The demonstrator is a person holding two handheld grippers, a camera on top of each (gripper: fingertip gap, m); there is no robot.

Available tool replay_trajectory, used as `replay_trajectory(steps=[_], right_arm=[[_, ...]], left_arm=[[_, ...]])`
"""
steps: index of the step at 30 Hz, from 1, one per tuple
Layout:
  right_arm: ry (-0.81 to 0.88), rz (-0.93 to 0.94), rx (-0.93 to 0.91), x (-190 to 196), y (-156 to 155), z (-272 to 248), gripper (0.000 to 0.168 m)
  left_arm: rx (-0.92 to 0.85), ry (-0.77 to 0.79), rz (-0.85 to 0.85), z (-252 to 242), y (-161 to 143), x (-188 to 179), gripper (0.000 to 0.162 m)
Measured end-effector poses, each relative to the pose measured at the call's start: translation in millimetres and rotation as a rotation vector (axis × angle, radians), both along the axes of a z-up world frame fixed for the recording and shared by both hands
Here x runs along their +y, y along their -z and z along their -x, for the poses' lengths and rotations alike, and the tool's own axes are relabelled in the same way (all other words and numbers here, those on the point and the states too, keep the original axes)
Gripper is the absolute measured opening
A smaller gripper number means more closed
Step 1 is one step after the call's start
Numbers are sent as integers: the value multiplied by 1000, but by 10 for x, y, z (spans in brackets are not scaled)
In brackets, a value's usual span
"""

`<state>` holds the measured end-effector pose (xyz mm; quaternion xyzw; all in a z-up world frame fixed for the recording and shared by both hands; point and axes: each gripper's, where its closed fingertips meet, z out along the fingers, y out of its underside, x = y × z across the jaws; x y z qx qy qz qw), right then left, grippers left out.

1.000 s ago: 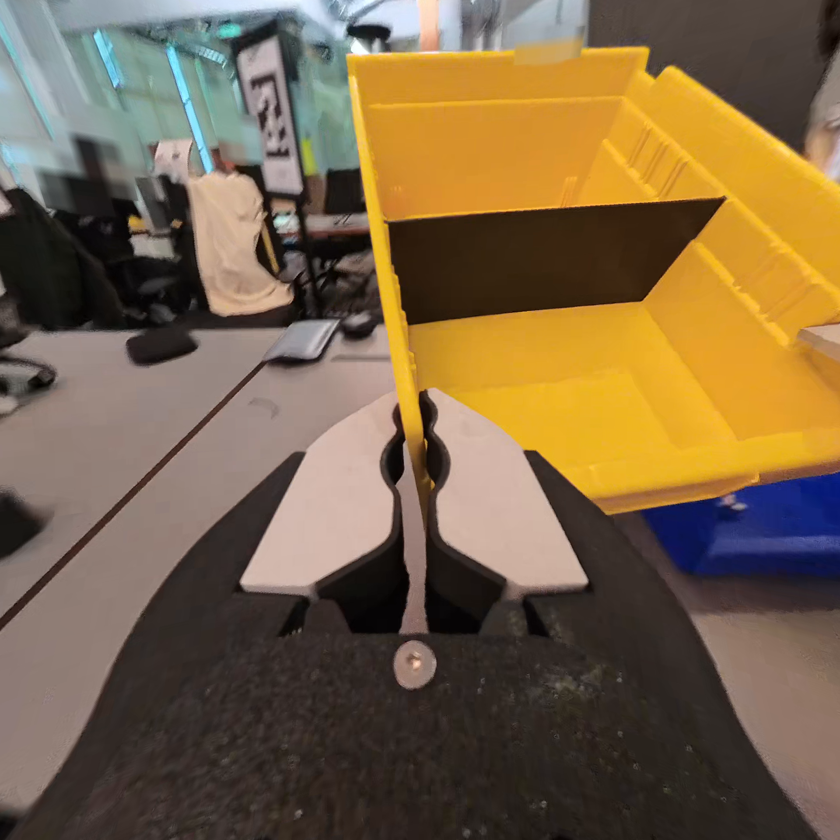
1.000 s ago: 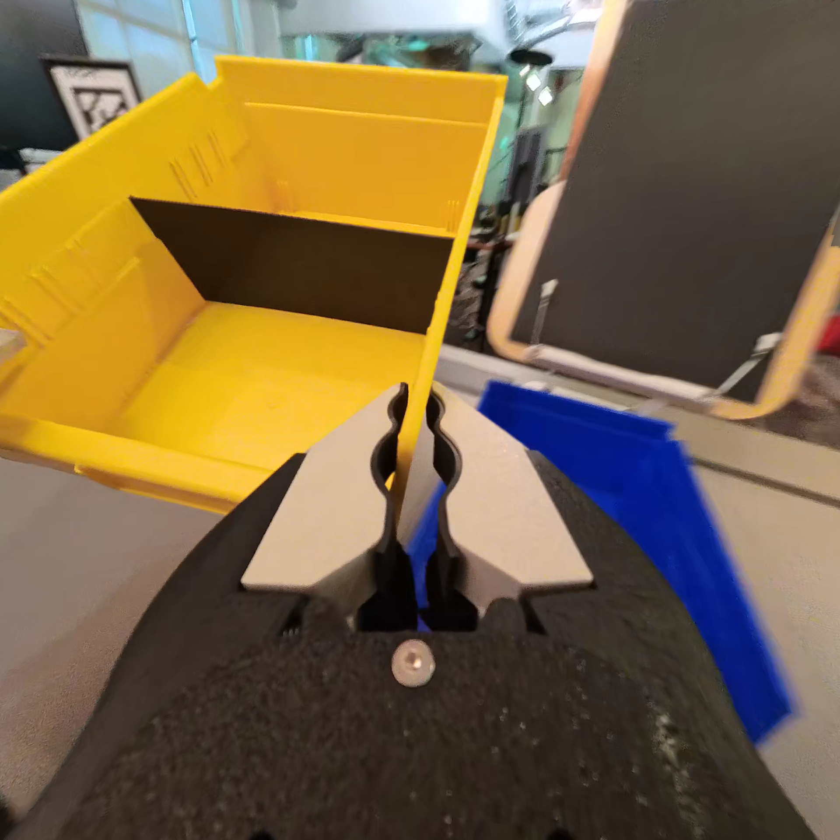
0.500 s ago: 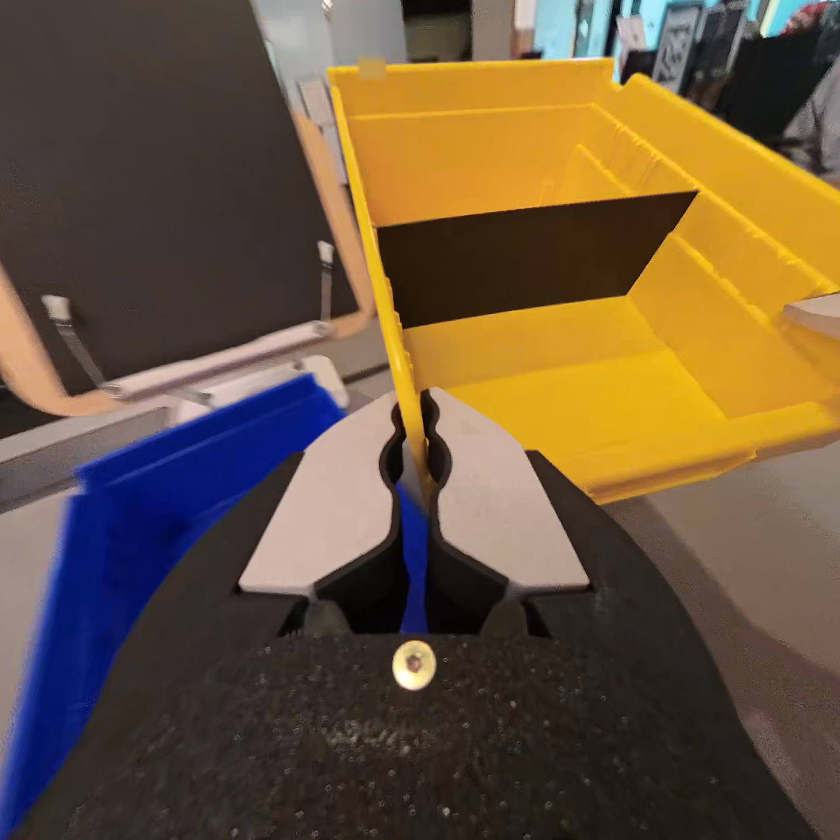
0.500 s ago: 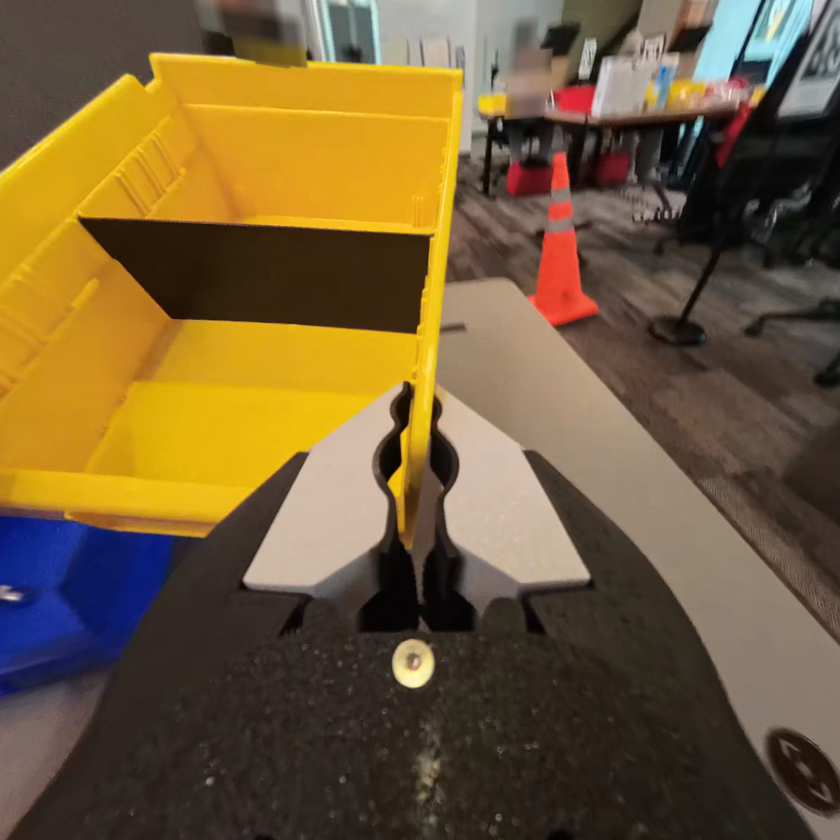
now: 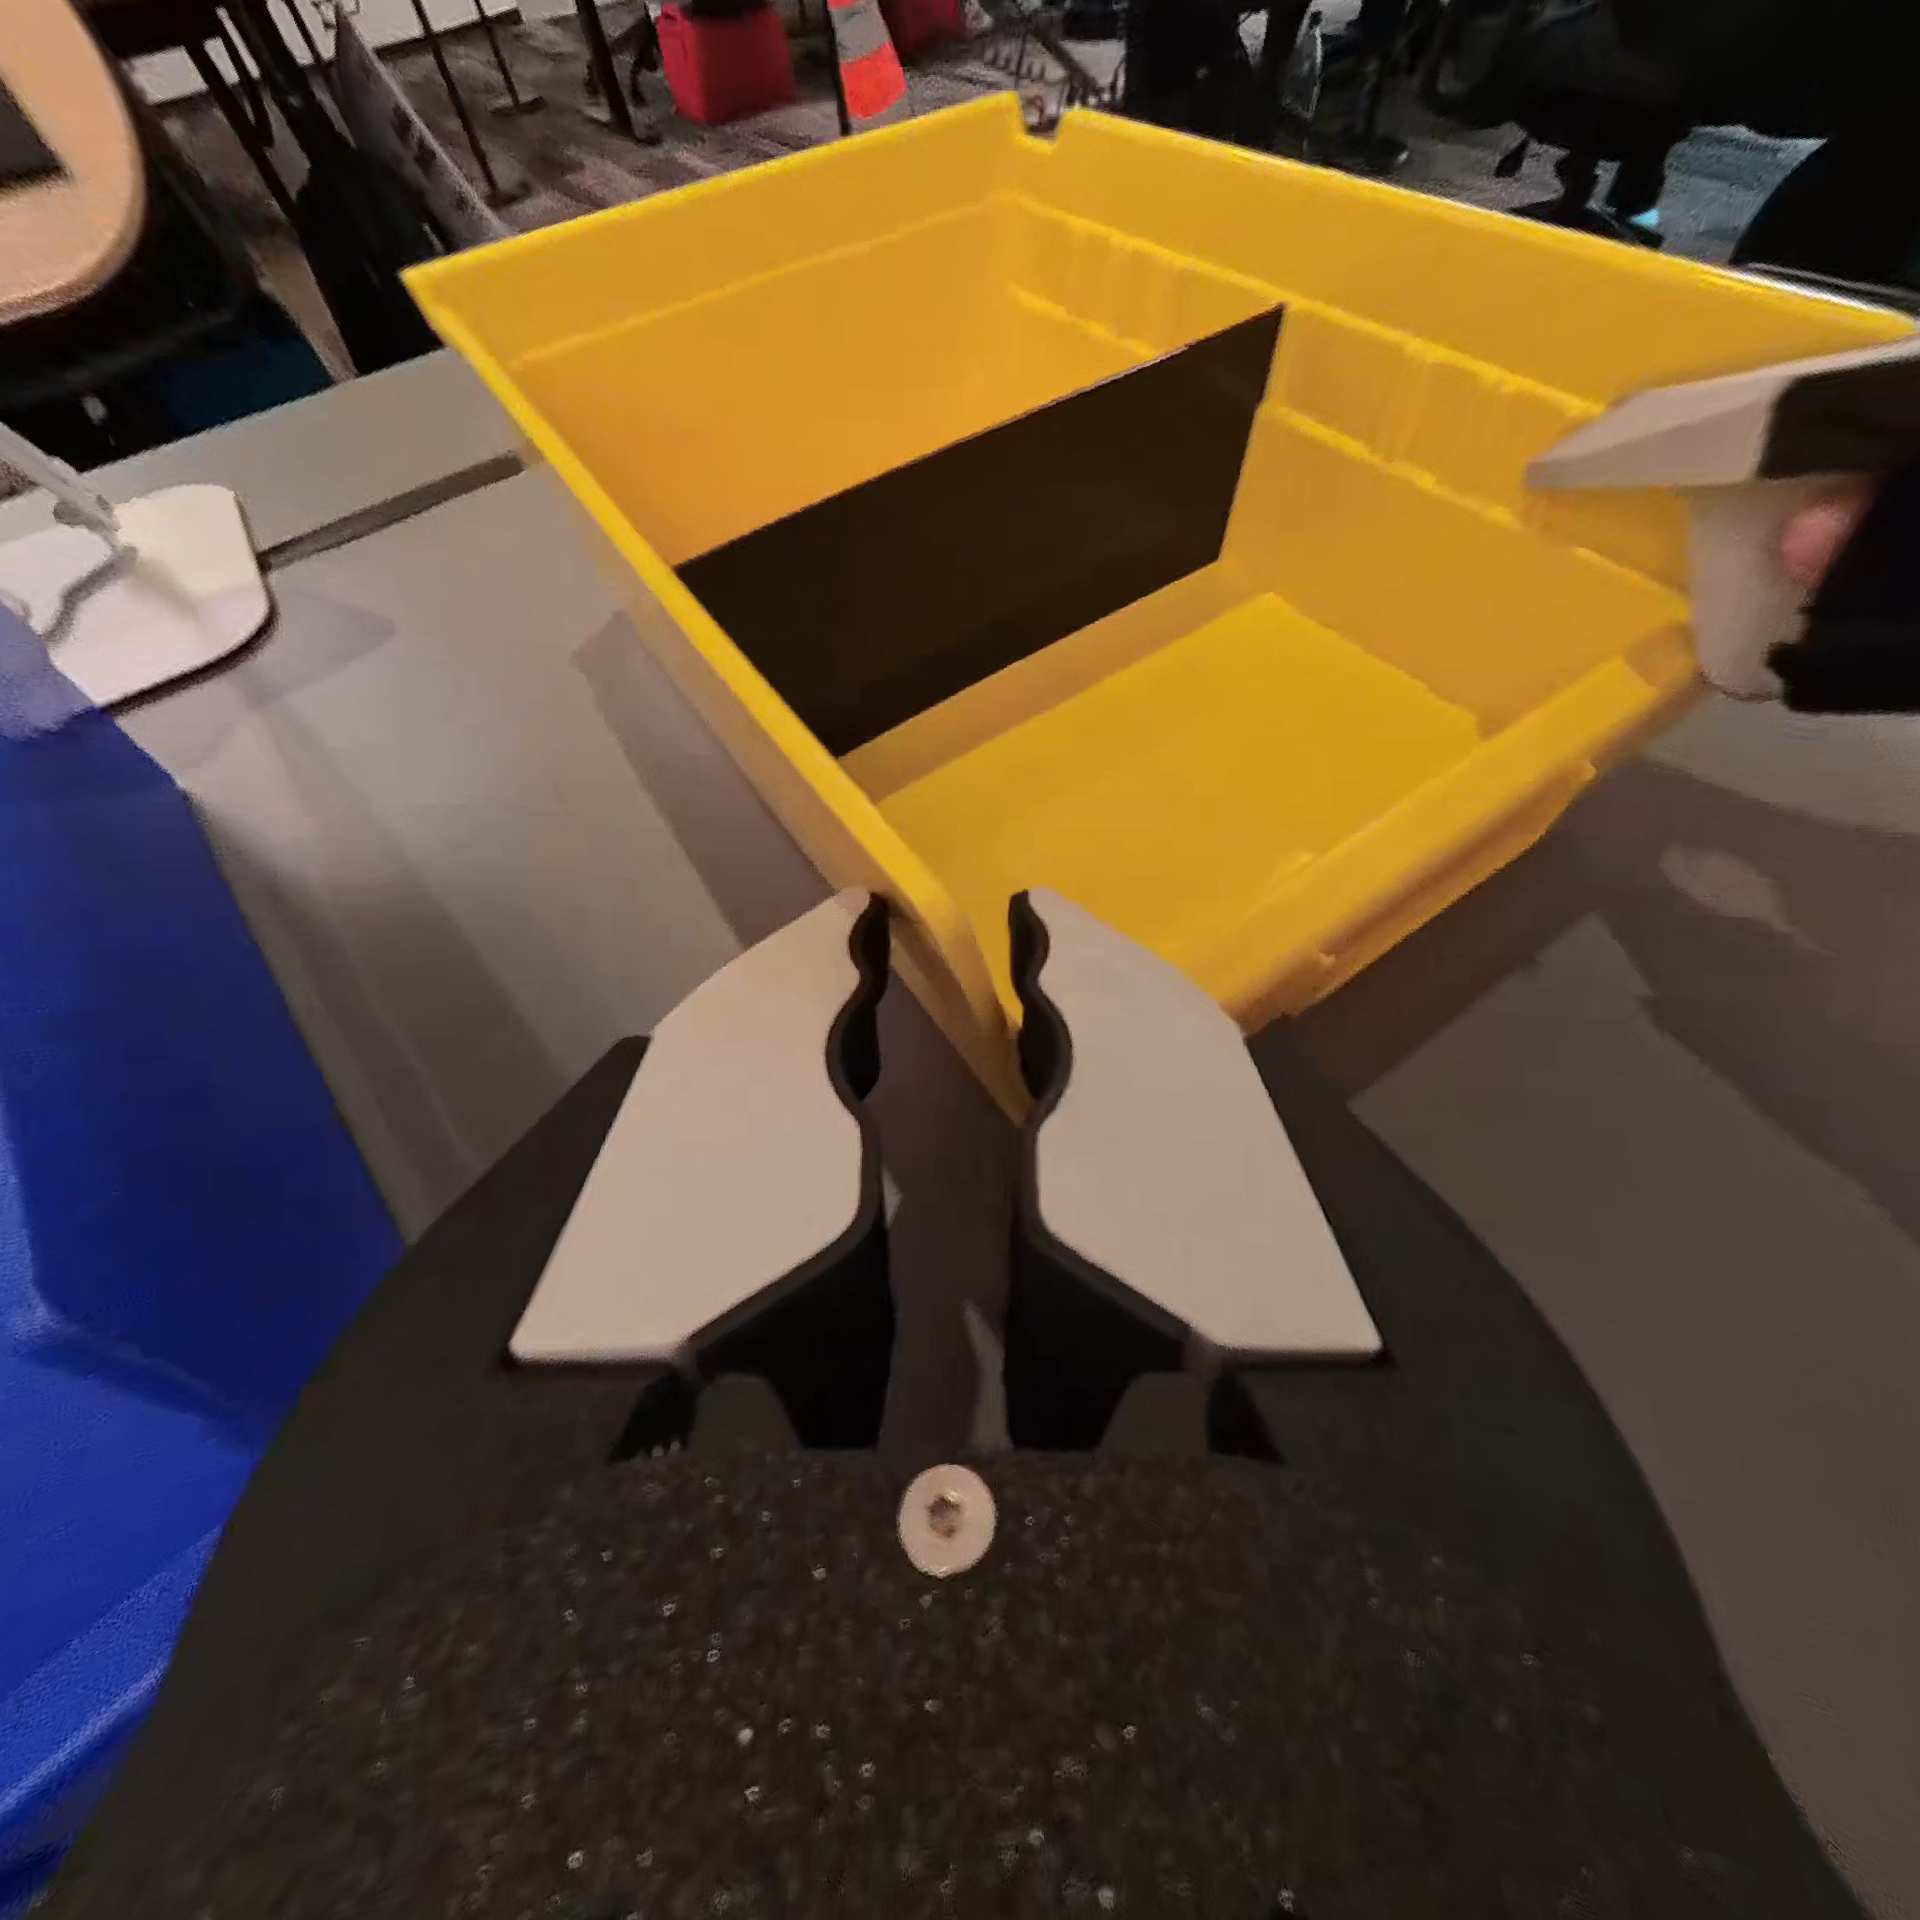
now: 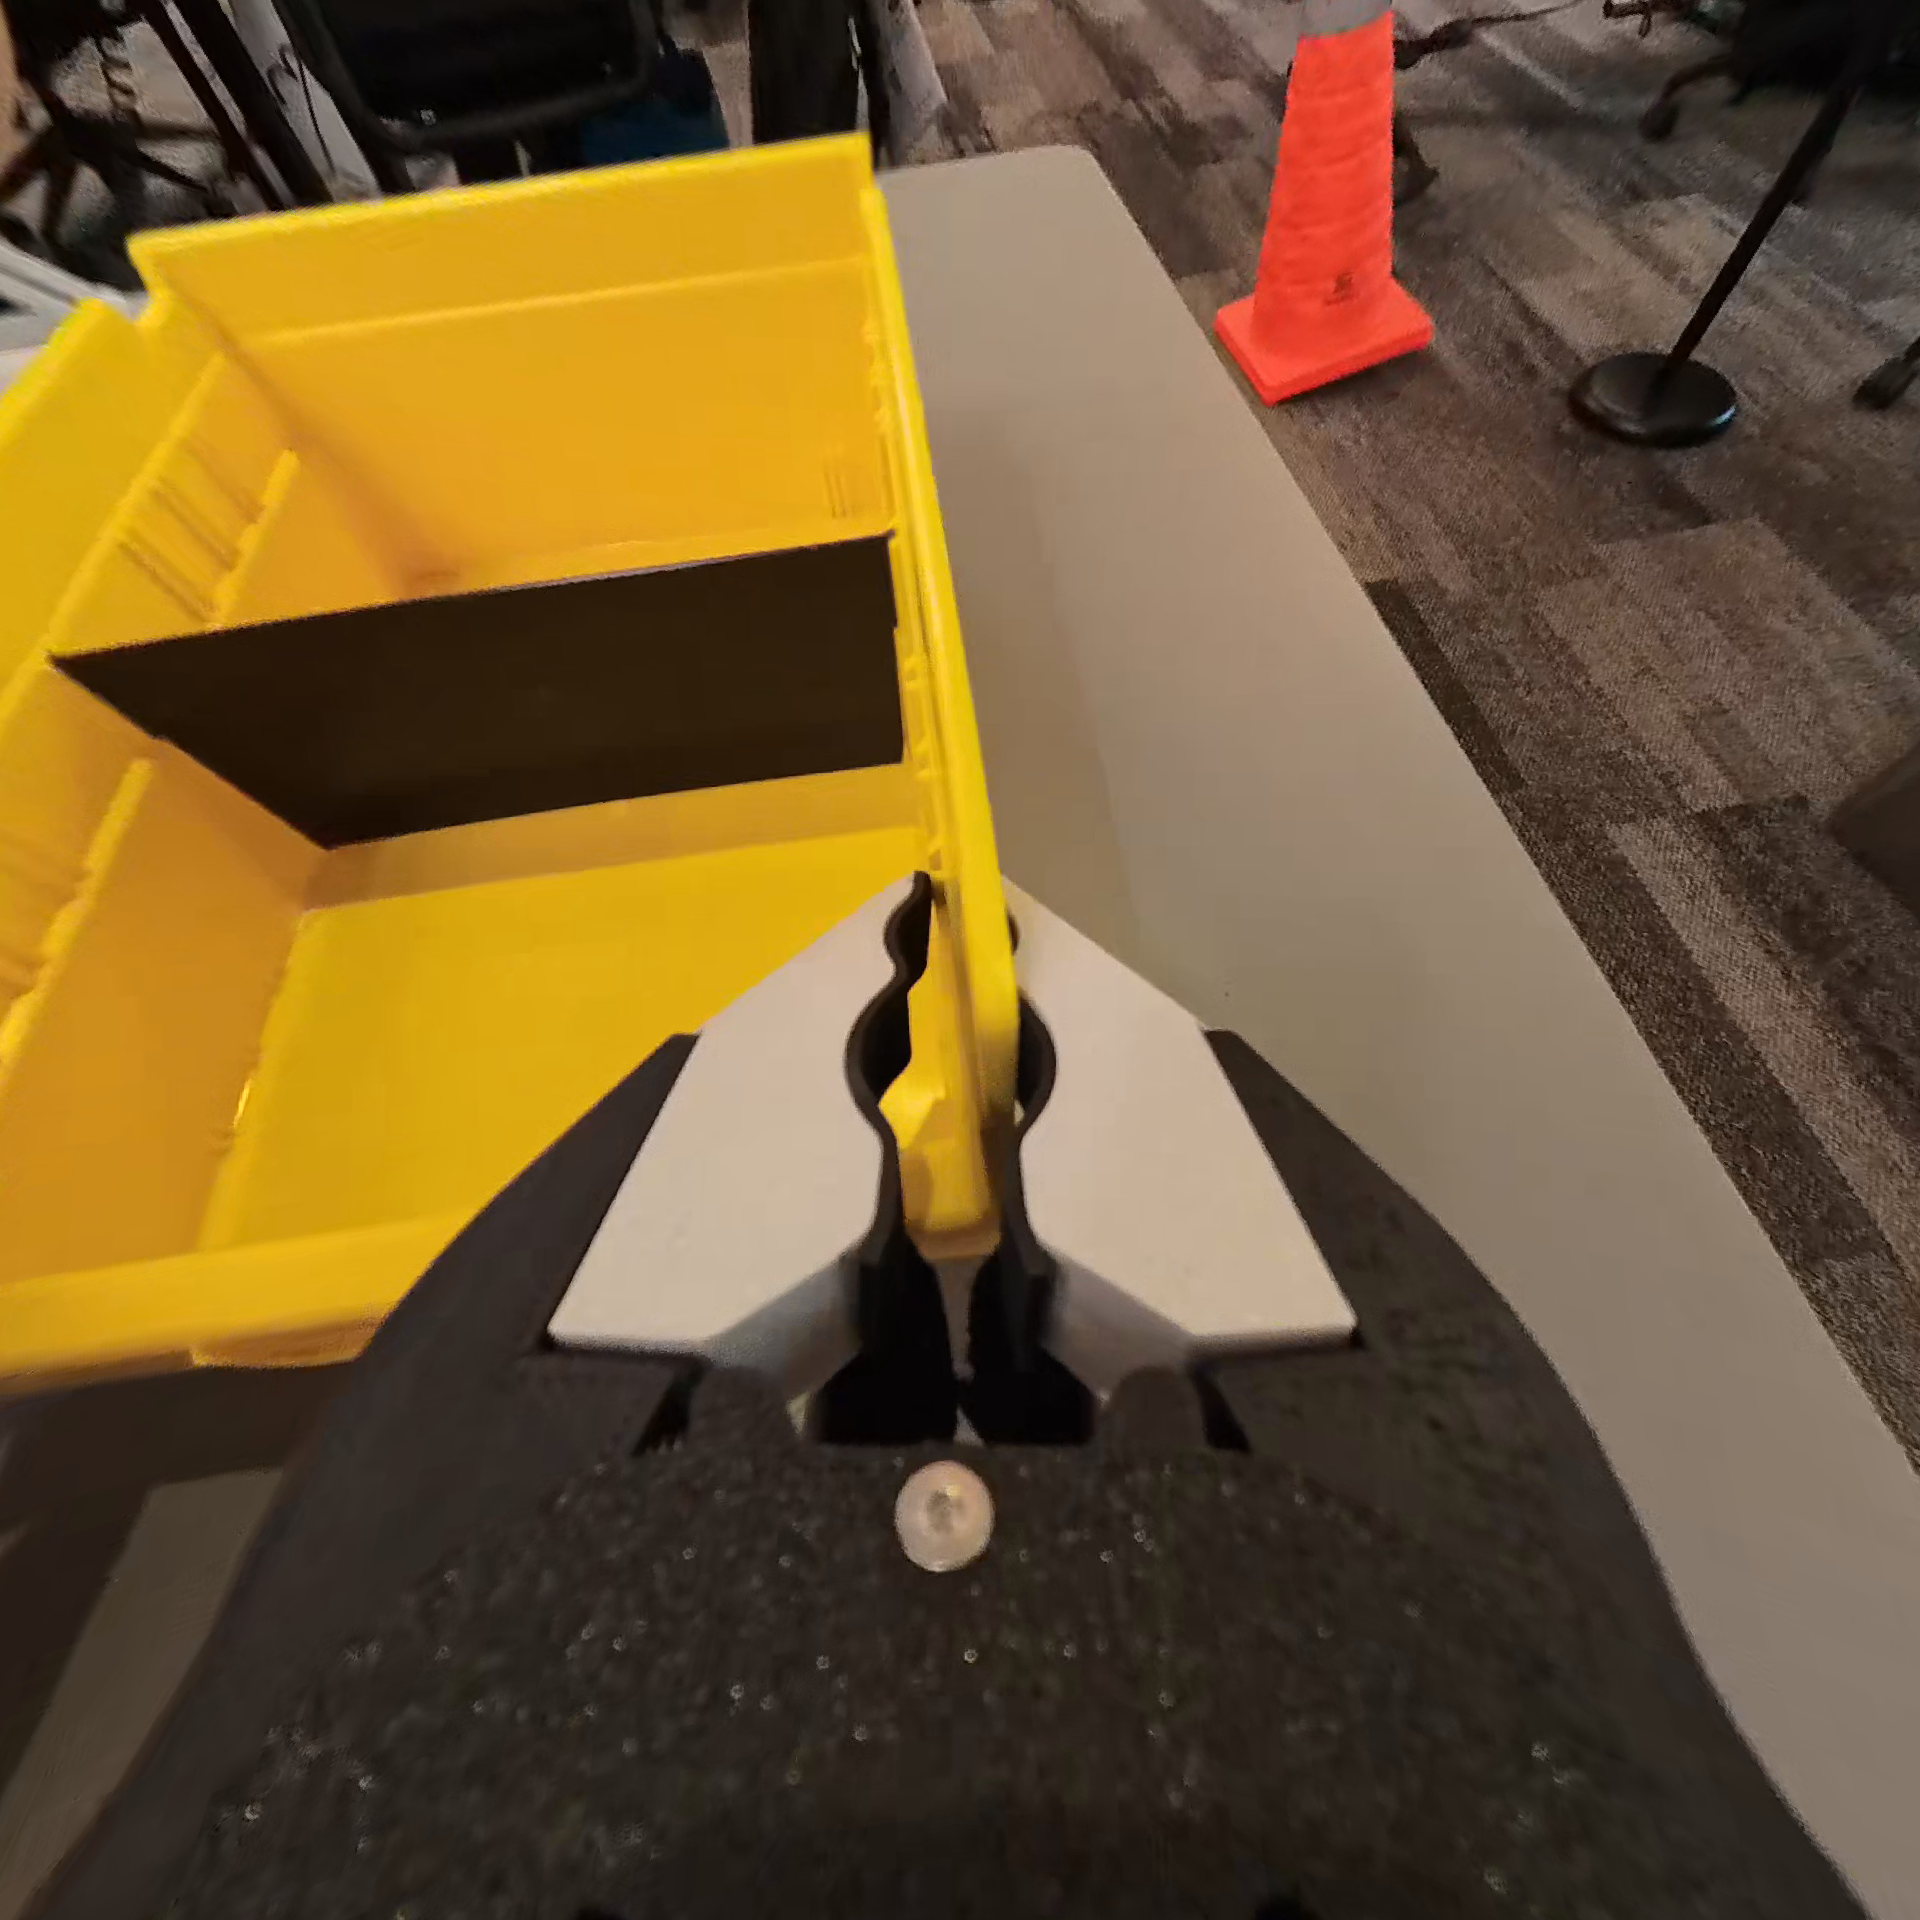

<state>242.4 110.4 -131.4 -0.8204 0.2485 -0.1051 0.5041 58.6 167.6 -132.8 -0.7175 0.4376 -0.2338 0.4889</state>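
each wrist camera sits just behind its own gripper, looking forward and steeply down along the fingers at very close range. the left view faces the yellow plastic bin with a black divider [image 5: 1143,343] from its left wall, the right view [image 6: 520,343] from its right wall. both share the bin's inside and the grey tabletop [image 5: 468,790] [image 6: 1143,623].

Grey table [image 6: 1195,727], patterned carpet [image 6: 1662,675], orange cone [image 6: 1335,208]
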Motion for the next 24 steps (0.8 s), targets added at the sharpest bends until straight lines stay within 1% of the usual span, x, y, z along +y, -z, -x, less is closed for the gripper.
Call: replay_trajectory(steps=[3,5,7,9,10,12,13,15,17,19,20,21,23,24], right_arm=[[26,-1,13,40,-2,-62,11],[54,-26,-11,27,-63,-80,17],[75,-87,-33,-30,-257,-30,29],[92,-149,-88,-107,-544,102,38],[71,-171,-134,-98,-716,248,40],[-19,-215,-224,39,-1042,697,40],[-96,-244,-238,173,-1158,1018,40],[-262,-323,-182,478,-1264,1770,42],[-387,-385,-88,750,-1213,2467,48],[-405,-335,-67,970,-953,2854,51],[-394,-300,-65,1063,-809,2965,51],[-366,-270,-79,1138,-683,3004,51],[-287,-188,-140,1255,-422,2920,50],[-251,-123,-158,1303,-263,2842,50]], left_arm=[[11,104,81,-23,-13,-120,37],[-27,183,166,78,-134,-260,32],[-99,264,212,313,-389,-427,36],[-161,313,226,681,-647,-509,40],[-176,305,222,903,-740,-465,43],[-203,196,174,1409,-876,-152,45],[-204,111,136,1683,-914,83,48],[-169,-94,38,2249,-929,602,53],[-117,-264,-33,2698,-837,1016,57],[-60,-313,21,2846,-585,1197,62],[-42,-311,72,2834,-447,1220,68],[-26,-313,109,2809,-327,1232,70],[-10,-341,136,2780,-153,1263,63],[-16,-353,146,2771,-95,1276,55]])
